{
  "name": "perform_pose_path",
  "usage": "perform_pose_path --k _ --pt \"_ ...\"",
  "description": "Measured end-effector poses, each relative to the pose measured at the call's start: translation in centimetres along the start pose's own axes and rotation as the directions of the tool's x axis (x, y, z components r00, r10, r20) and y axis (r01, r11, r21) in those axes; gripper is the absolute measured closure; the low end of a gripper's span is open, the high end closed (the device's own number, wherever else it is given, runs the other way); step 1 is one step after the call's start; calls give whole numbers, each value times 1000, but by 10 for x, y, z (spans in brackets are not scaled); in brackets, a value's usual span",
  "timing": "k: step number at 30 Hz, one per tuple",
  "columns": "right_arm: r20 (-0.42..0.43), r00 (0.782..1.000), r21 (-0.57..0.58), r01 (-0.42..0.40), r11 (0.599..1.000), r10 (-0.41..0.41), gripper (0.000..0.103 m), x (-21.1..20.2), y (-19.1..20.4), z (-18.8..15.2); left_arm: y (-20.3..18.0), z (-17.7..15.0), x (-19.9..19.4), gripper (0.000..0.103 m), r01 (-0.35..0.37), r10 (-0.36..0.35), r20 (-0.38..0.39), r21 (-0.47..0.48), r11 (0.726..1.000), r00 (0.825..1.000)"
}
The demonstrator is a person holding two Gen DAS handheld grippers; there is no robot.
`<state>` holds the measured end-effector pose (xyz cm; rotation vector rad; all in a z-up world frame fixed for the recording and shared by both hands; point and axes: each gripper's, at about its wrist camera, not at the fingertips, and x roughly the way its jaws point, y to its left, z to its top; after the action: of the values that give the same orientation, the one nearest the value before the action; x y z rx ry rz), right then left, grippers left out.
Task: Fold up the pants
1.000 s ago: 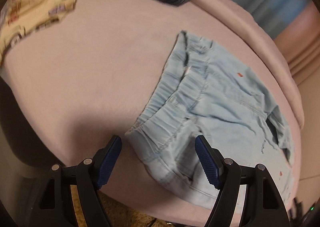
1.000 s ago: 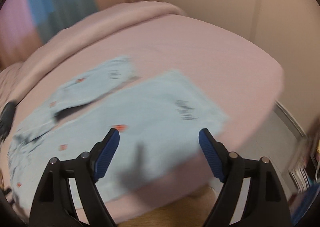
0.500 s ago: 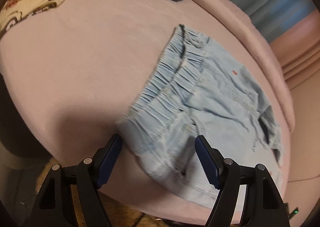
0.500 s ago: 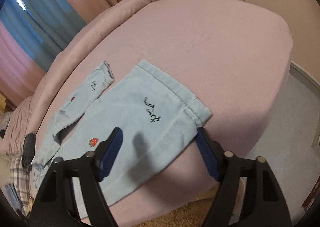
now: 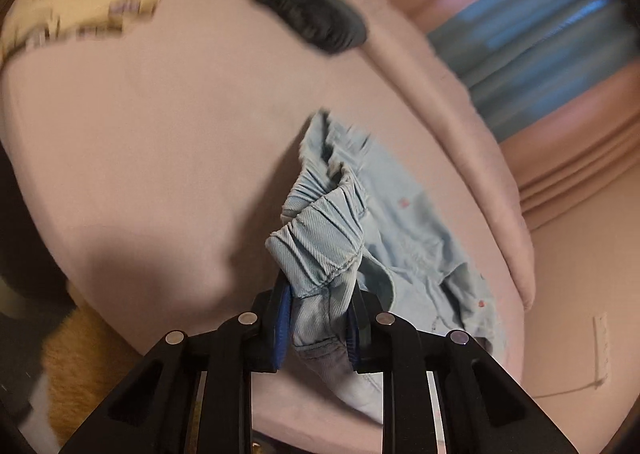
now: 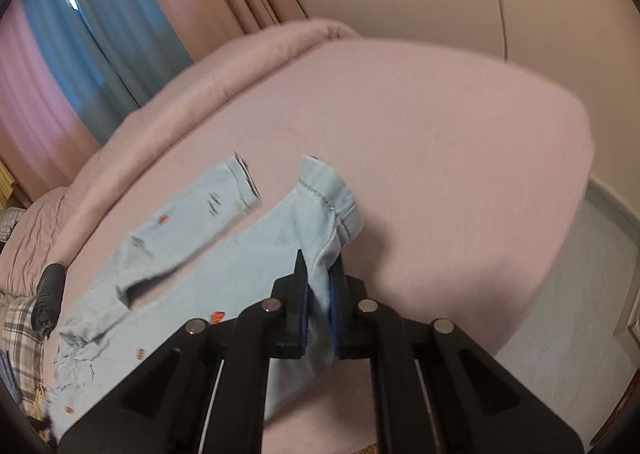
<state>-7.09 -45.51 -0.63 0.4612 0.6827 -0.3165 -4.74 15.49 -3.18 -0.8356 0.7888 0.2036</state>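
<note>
Pink bed [image 6: 420,126] carries the light-blue pants [image 5: 404,238]. Left gripper [image 5: 318,318] jaws have just closed on the waistband, right gripper [image 6: 320,306] jaws on a leg hem. Next, probably, lift that near side over onto the far leg.
</note>
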Motion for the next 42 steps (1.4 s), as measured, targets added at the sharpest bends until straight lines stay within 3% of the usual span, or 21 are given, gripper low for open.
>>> perform_pose_path --k 3,6,8,11,12,14,16,17,19,21,23,25,28,30,31,33,35,38,42 --pt "4 1000 -12 -26 1000 26 94 -9 0 -3 -2 -1 -15 81 -63 60 42 61 996 997" --pt "-76 996 -25 44 999 -46 94 14 -12 -20 13 -7 9 81 -111 114 -48 61 992 992" --pt "-158 983 -9 94 996 -94 94 36 -25 -37 27 -19 32 80 -179 187 -115 73 981 976" --pt "-123 989 -3 77 997 -77 94 33 -31 -41 36 -22 40 74 -179 186 -118 64 982 975" --pt "-143 985 -14 91 996 -93 90 33 -29 -36 32 -19 38 74 -178 186 -120 76 981 975" --pt "-167 966 -71 187 980 -196 71 31 -18 -20 26 -15 37 68 -202 214 -121 103 974 969" --pt "-101 967 -123 222 967 -235 50 18 -6 -12 18 -12 34 59 -245 261 -112 141 959 959" --pt "-53 974 -140 212 967 -222 40 11 4 -1 15 -10 33 57 -254 271 -102 152 955 957" --pt "-24 985 -132 164 978 -168 32 5 8 16 10 -8 32 51 -273 290 -81 172 946 954" --pt "-50 995 -118 75 990 -81 29 18 24 36 5 -5 33 50 -299 317 -66 198 933 946" --pt "-110 994 -145 -10 989 -7 30 45 39 47 0 -2 34 49 -324 344 -49 234 917 938" --pt "-181 983 -158 -46 986 17 31 81 53 51 -5 1 38 48 -348 367 -32 252 903 930" --pt "-268 964 -169 -53 984 6 33 136 64 50 -2 8 32 46 -427 431 36 241 872 902" --pt "-308 951 -162 -21 987 -31 39 170 65 45 5 13 27 45 -474 472 67 215 854 879" --pt "-301 952 -171 -1 985 -51 47 179 66 43 5 14 26 45 -482 478 73 204 852 876" --pt "-203 975 -250 36 968 -89 86 176 74 39 6 18 25 45 -471 468 64 193 861 881" --pt "-212 975 -233 16 972 -67 87 172 73 44 3 19 24 45 -444 443 52 202 873 895" --pt "-124 992 -165 -30 986 10 88 142 62 62 -14 22 26 45 -413 410 65 233 880 910" --pt "-12 999 -164 43 985 -46 88 108 52 81 -42 22 40 44 -345 342 62 292 892 938"
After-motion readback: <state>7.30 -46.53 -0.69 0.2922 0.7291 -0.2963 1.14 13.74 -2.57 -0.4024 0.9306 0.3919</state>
